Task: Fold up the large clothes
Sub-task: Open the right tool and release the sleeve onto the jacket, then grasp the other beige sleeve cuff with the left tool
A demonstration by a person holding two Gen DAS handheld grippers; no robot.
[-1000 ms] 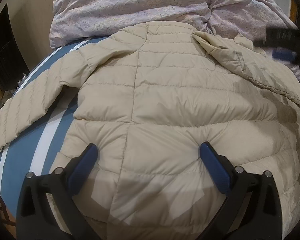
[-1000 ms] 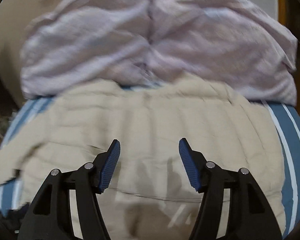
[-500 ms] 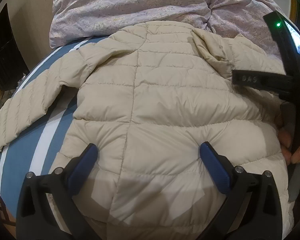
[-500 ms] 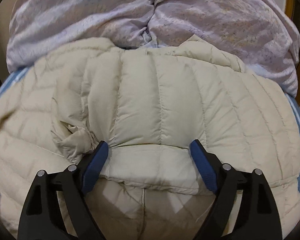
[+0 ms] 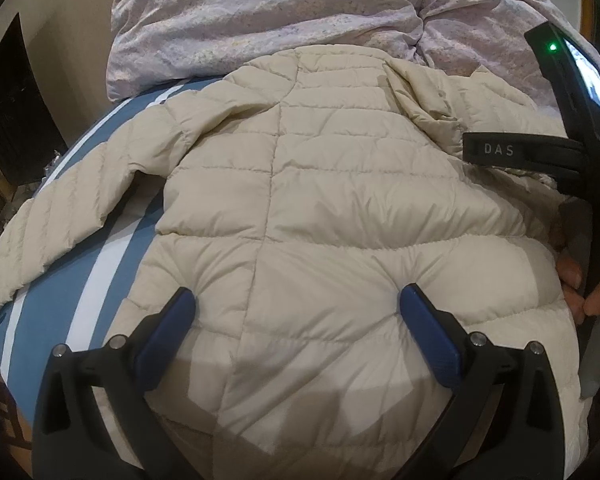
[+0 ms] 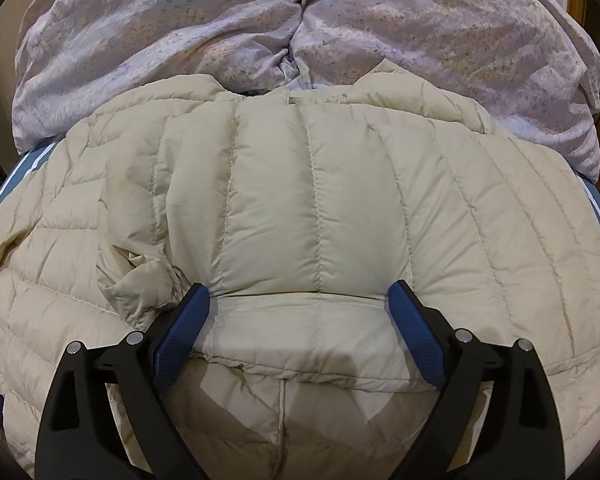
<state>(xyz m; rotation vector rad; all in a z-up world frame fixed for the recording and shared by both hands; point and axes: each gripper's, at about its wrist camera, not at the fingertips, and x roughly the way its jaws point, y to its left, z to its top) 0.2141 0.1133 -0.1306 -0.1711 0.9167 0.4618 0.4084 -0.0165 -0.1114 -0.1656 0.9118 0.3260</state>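
A beige quilted puffer jacket [image 5: 300, 200] lies back up on a blue and white striped bed [image 5: 80, 292]. Its left sleeve [image 5: 68, 208] stretches out to the left. Its right sleeve [image 6: 340, 220] is folded across the back. My left gripper [image 5: 296, 304] is open, its blue pads pressed into the jacket's lower back. My right gripper [image 6: 300, 300] is open, its pads pressed on the folded sleeve near its cuff [image 6: 300, 332]. The right gripper's body and the hand holding it show at the right edge of the left wrist view [image 5: 580, 208].
A crumpled lilac duvet [image 5: 280, 12] is piled at the far end of the bed, touching the jacket's collar; it also shows in the right wrist view [image 6: 300, 20]. A dark doorway [image 5: 12, 112] lies off the bed's left side.
My right gripper swept in over the jacket's right side and came down on the folded sleeve, where it now rests. My left gripper has stayed in place.
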